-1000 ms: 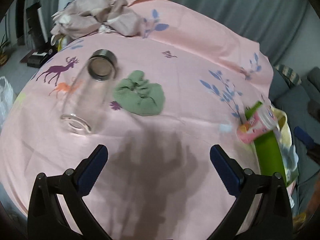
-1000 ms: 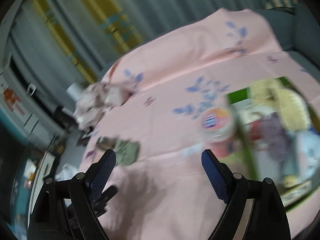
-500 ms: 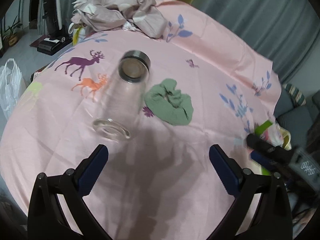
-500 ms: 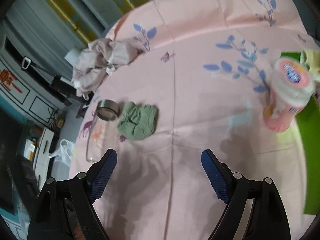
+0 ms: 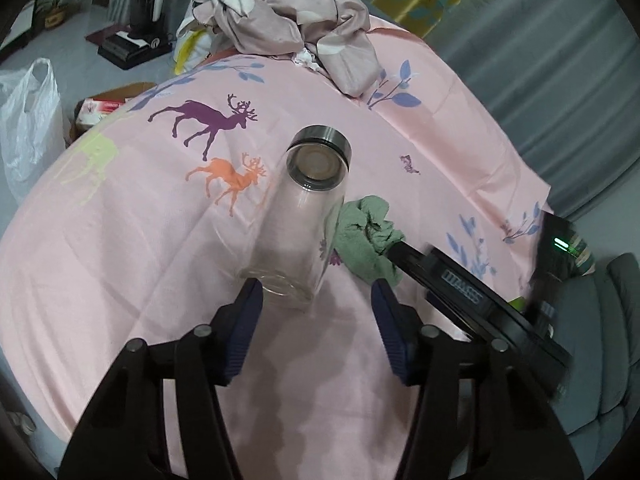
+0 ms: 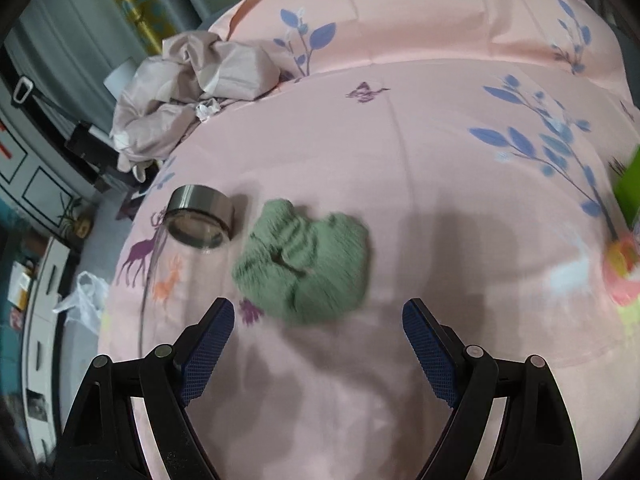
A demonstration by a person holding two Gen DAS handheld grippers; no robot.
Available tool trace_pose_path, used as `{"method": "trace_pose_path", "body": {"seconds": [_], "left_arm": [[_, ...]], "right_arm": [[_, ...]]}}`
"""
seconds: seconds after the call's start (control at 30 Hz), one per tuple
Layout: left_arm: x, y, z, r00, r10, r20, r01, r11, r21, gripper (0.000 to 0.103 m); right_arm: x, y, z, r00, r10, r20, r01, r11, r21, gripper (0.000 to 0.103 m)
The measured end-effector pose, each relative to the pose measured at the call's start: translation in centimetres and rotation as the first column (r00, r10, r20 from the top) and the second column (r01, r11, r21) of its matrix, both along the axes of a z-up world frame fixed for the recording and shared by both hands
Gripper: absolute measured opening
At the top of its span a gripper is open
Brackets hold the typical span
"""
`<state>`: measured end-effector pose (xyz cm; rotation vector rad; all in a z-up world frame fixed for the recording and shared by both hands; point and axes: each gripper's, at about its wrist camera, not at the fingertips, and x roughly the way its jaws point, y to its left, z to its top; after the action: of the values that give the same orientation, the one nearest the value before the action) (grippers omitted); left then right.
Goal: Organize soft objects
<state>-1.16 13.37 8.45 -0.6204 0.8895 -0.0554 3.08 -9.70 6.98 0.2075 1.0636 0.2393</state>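
A crumpled green cloth [image 6: 304,272] lies on the pink tablecloth [image 6: 400,160], just ahead of my open right gripper [image 6: 318,342]. In the left wrist view the green cloth [image 5: 366,240] sits right of a clear glass bottle [image 5: 304,216] with a metal cap, standing upright. My left gripper [image 5: 316,322] is open, its fingertips on either side of the bottle's base, not touching it. The right gripper's body [image 5: 472,292] reaches in from the right, its tip over the cloth.
A heap of mauve fabric [image 5: 288,24] lies at the table's far side. A pink tub [image 6: 622,268] and a green box [image 6: 628,188] sit at the right edge. A white plastic bag [image 5: 28,120] and boxes are on the floor left of the table.
Both grippers have moved forward: the left one up to the glass bottle with its jaws narrower, the right one down to the green cloth, entering the left wrist view.
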Motion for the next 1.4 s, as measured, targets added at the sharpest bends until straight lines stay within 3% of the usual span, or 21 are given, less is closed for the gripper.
{"method": "trace_pose_path", "body": {"seconds": [0.13, 0.23, 0.27, 0.3, 0.37, 0.47, 0.57, 0.73, 0.83, 1.0, 1.17, 1.23, 1.3, 1.37, 1.4], "left_arm": [[0.1, 0.4, 0.2, 1.0, 0.001, 0.007, -0.002, 1.0, 0.021, 0.05], [0.3, 0.5, 0.1, 1.0, -0.008, 0.005, 0.008, 1.0, 0.016, 0.049], [0.3, 0.5, 0.1, 1.0, -0.011, 0.004, 0.011, 1.0, 0.013, 0.049], [0.4, 0.4, 0.0, 1.0, -0.014, 0.002, 0.014, 1.0, 0.012, 0.049], [0.5, 0.3, 0.0, 1.0, -0.019, 0.001, 0.019, 1.0, 0.008, 0.049], [0.4, -0.1, 0.2, 0.999, -0.033, 0.007, 0.032, 0.999, 0.013, 0.049], [0.2, -0.3, 0.3, 0.999, -0.04, 0.013, 0.04, 0.999, 0.02, 0.049], [0.1, -0.6, 0.3, 0.999, -0.04, 0.006, 0.039, 0.999, 0.034, 0.049], [0.0, -1.3, 0.5, 0.998, -0.059, 0.013, 0.059, 0.997, 0.045, 0.049], [-0.1, -3.0, 0.2, 0.994, -0.105, -0.006, 0.106, 0.993, 0.045, 0.049], [-0.2, -4.9, 0.0, 0.987, -0.159, -0.012, 0.159, 0.985, 0.066, 0.049], [-0.3, -5.8, -0.2, 0.983, -0.184, -0.02, 0.185, 0.98, 0.069, 0.049], [-0.4, -6.7, -0.5, 0.976, -0.217, -0.026, 0.218, 0.974, 0.057, 0.049], [-0.3, -7.5, -0.6, 0.969, -0.244, -0.028, 0.246, 0.968, 0.055, 0.05], [-0.3, -7.9, -0.8, 0.965, -0.261, -0.029, 0.262, 0.963, 0.056, 0.051]], "right_arm": [[2.6, 1.6, -2.2, 0.999, 0.004, -0.041, -0.005, 1.0, -0.019, 0.088], [3.2, 2.0, -3.6, 1.0, 0.005, -0.023, -0.007, 0.996, -0.088, 0.076], [3.1, 2.1, -3.8, 1.0, 0.004, 0.002, -0.004, 0.993, -0.116, 0.066], [2.7, 2.2, -3.8, 0.999, 0.002, 0.05, 0.007, 0.986, -0.165, 0.046], [2.4, 2.1, -3.9, 0.996, -0.014, 0.091, 0.034, 0.974, -0.223, 0.017], [2.0, 1.0, -3.6, 0.995, -0.028, 0.092, 0.044, 0.984, -0.173, 0.012], [1.6, -0.5, -2.6, 0.997, -0.031, 0.066, 0.038, 0.993, -0.109, 0.012], [-0.9, -3.1, 0.9, 0.996, -0.035, 0.085, 0.042, 0.996, -0.081, 0.012], [-2.6, -4.5, 2.7, 0.999, 0.01, 0.049, -0.006, 0.997, -0.081, 0.012], [-4.8, -6.0, 2.3, 0.989, 0.121, -0.082, -0.124, 0.992, -0.028, 0.012], [-5.2, -7.4, 0.7, 0.986, 0.078, -0.15, -0.088, 0.994, -0.058, 0.013], [-5.1, -8.3, 0.5, 0.986, 0.053, -0.161, -0.062, 0.997, -0.054, 0.022], [-5.7, -9.2, 1.4, 0.992, 0.055, -0.111, -0.06, 0.997, -0.048, 0.051], [-6.3, -10.3, 3.0, 0.999, 0.039, -0.037, -0.04, 0.999, -0.037, 0.07], [-6.7, -10.9, 3.6, 1.0, 0.026, -0.004, -0.026, 0.999, -0.027, 0.073]]}}
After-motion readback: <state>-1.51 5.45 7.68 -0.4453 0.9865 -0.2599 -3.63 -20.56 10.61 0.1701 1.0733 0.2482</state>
